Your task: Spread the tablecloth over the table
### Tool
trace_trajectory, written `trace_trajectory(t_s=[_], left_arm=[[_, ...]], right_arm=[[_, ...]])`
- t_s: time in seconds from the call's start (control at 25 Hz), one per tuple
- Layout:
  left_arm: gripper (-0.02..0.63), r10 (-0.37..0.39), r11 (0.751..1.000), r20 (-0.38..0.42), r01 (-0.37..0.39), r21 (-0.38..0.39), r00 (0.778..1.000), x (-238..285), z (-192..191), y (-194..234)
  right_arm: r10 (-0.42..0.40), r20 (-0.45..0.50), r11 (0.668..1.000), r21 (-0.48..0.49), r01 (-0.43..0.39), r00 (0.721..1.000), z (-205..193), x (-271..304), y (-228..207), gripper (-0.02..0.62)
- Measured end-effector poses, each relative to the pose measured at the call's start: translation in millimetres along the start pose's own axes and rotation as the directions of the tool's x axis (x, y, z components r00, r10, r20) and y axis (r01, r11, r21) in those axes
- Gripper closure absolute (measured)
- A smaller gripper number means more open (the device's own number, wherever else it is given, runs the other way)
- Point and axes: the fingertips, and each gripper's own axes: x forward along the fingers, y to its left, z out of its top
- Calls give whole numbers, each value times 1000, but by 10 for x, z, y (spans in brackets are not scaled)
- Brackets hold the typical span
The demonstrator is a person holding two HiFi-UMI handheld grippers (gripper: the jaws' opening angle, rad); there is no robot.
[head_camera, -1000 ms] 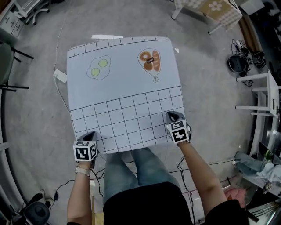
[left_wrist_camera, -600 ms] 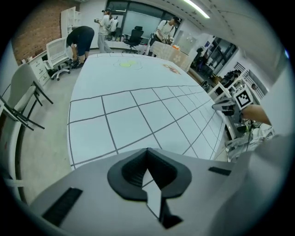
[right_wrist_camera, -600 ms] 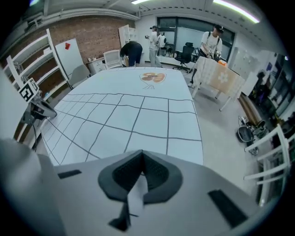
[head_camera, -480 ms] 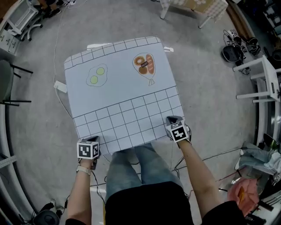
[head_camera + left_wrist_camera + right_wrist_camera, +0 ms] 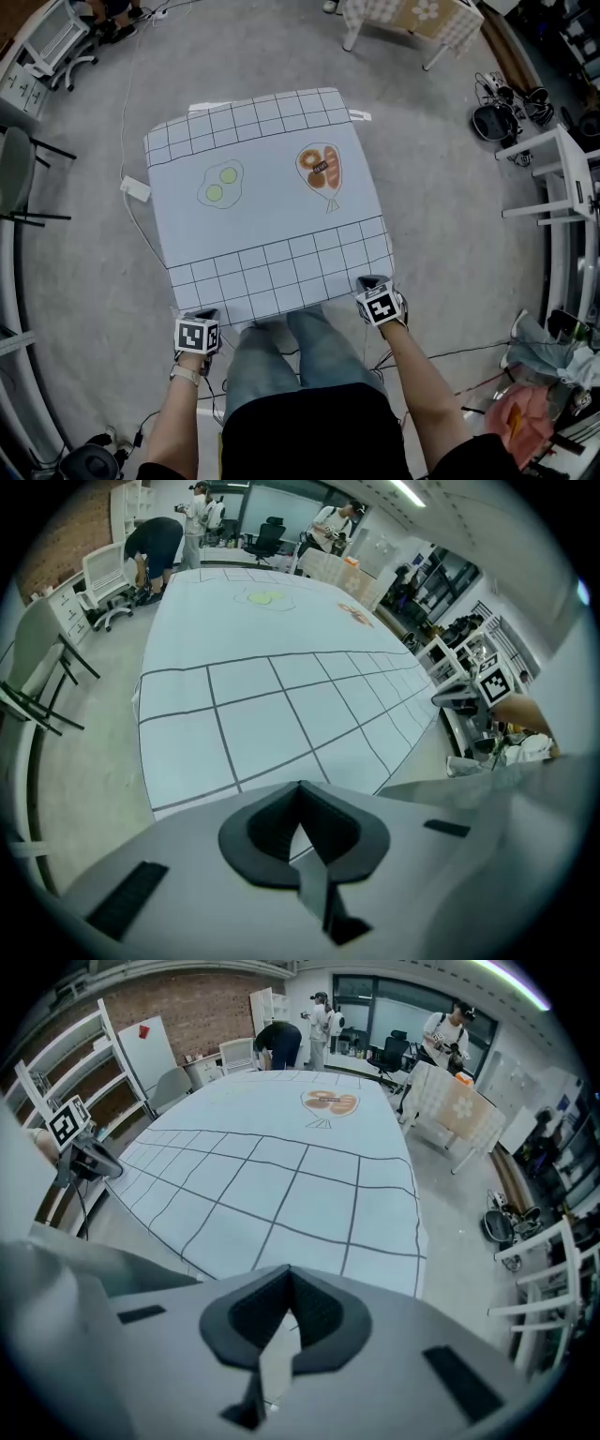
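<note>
Tablecloth: pale blue-white, spread flat and taut in the middle of the head view; both near corners pinched, one in each gripper.
Pattern: bands of black grid squares along the near and far ends; plain middle with a green outline drawing at left and an orange one at right.
Left gripper: pointing steeply down at the near left corner; jaws closed together on the cloth's edge, with a strip of fabric clamped between the dark pads in the left gripper view.
Right gripper: pointing steeply down at the near right corner; jaws likewise pressed together on the hem, with a fold of cloth running down between the pads.
Table: hidden under the cloth; small white tab poking out at the far right corner, possibly part of it, hard to tell.
Person: standing at the near edge, jeans between the two grippers, bare forearms reaching forward.
Floor: grey; white power strip just beside the cloth's left edge, thin cable trailing away from it.
Surroundings: second table with a checked cloth well apart beyond the far end; white rack at right; people past the far end in the gripper views.
</note>
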Motion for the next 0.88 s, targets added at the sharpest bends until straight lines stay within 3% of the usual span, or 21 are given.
trace_trajectory(t_s=[0.16, 0.28, 0.4, 0.52, 0.64, 0.88], left_arm=[[597, 6, 1000, -11, -6, -9, 1000, -56, -81, 2], [595, 33, 999, -53, -32, 12, 998, -164, 139, 82], [595, 118, 993, 15, -118, 8, 993, -297, 283, 280], [595, 180, 983, 69, -178, -39, 981, -255, 187, 393], [595, 193, 980, 78, -188, -69, 978, -229, 201, 501], [595, 204, 978, 89, -200, -54, 975, -237, 203, 492]], right_arm=[[28, -51, 1000, 3, -28, 998, -38, -32, 74, 589], [25, -50, 1000, 9, -24, 998, 285, -80, -63, 589], [-32, 43, 999, 16, 31, 999, 569, -144, -229, 588], [-74, 101, 997, 5, 74, 992, 566, -121, -397, 588], [-90, 97, 996, 2, 90, 991, 644, 2, -506, 588], [-96, 63, 994, -48, 99, 993, 678, 84, -479, 589]])
